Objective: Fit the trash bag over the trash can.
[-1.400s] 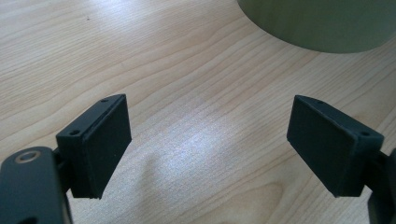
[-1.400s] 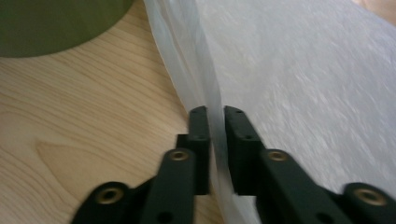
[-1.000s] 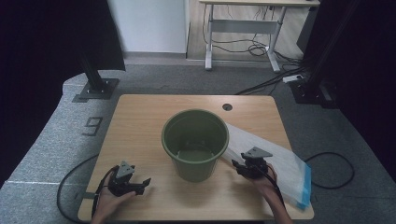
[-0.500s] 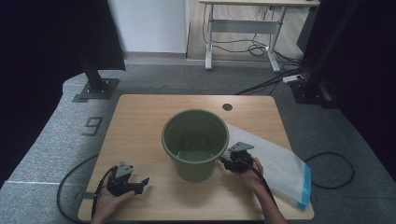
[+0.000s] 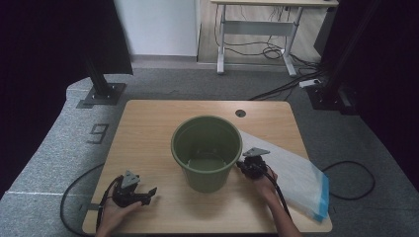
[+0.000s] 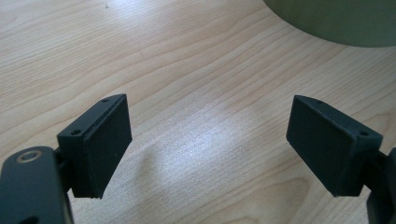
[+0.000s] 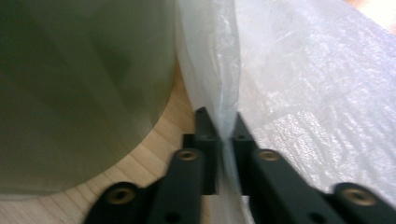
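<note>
Where it hung open before, right hand-held gripper (image 7: 224,135) now clamped on plastic bag (image 7: 317,93) beside green bucket (image 5: 206,150).

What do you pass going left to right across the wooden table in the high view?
Left gripper, open in the person's left hand → round dark green plastic bucket → right gripper, shut on the bag's edge → clear plastic bag with a blue end strip.

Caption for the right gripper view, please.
Right gripper shut on the edge of a clear plastic bag, beside the green bucket.
</note>
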Tool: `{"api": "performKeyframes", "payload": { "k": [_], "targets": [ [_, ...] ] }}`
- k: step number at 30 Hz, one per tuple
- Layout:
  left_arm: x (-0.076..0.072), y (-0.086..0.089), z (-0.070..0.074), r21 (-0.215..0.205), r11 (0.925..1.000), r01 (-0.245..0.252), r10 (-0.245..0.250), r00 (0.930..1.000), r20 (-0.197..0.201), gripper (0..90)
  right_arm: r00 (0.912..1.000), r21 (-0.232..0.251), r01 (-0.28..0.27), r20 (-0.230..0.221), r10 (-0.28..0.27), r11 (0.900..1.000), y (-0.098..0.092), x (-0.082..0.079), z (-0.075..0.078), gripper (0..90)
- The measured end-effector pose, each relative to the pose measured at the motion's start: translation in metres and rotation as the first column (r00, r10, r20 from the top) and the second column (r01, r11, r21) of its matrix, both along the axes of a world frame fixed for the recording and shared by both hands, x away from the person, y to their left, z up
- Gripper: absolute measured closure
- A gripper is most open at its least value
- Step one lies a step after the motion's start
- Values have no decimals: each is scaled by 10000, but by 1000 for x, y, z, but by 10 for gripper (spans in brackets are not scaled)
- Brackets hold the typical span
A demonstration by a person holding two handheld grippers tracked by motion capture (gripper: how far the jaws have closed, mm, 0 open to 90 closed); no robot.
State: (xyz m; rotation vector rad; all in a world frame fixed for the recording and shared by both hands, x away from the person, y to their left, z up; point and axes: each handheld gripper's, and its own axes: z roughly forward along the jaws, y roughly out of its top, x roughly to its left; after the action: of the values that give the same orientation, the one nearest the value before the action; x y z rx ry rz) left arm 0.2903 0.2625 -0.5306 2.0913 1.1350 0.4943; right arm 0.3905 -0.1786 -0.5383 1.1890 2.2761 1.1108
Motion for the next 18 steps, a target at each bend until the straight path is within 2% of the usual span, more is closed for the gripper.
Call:
{"api": "performKeyframes", "payload": {
  "k": [3, 4, 6, 10, 11, 15, 17, 18],
  "targets": [
    [0, 0, 0, 21, 10000, -51, 51, 10000, -7, 138, 9998, 255, 163, 127, -166, 9995, -5, 0, 4, 886],
    [1, 0, 0, -10, 9999, -167, 167, 9999, 13, 136, 9987, 598, 334, 374, -357, 9977, -11, 0, 11, 887],
    [1, 1, 0, -27, 9997, -223, 223, 9998, 10, 133, 9981, 714, 381, 450, -414, 9967, -13, 0, 14, 887],
    [1, 2, 1, -119, 9993, -347, 348, 9994, 33, 131, 9943, 1212, 607, 793, -706, 9908, -25, -2, 33, 887],
    [1, 2, 1, -119, 9993, -347, 348, 9994, 33, 131, 9943, 1212, 607, 793, -706, 9908, -25, -2, 33, 887],
    [2, 2, 1, -249, 9990, -376, 376, 9993, -20, 136, 9861, 1757, 832, 1274, -1065, 9809, -36, -9, 54, 888],
    [2, 1, 0, -214, 9991, -363, 362, 9993, -53, 136, 9841, 1802, 864, 1375, -1121, 9798, -38, -10, 59, 888],
    [2, -1, -1, -193, 9993, -321, 319, 9994, -92, 136, 9804, 1957, 880, 1562, -1196, 9767, -42, -13, 68, 888]
  ]
}}
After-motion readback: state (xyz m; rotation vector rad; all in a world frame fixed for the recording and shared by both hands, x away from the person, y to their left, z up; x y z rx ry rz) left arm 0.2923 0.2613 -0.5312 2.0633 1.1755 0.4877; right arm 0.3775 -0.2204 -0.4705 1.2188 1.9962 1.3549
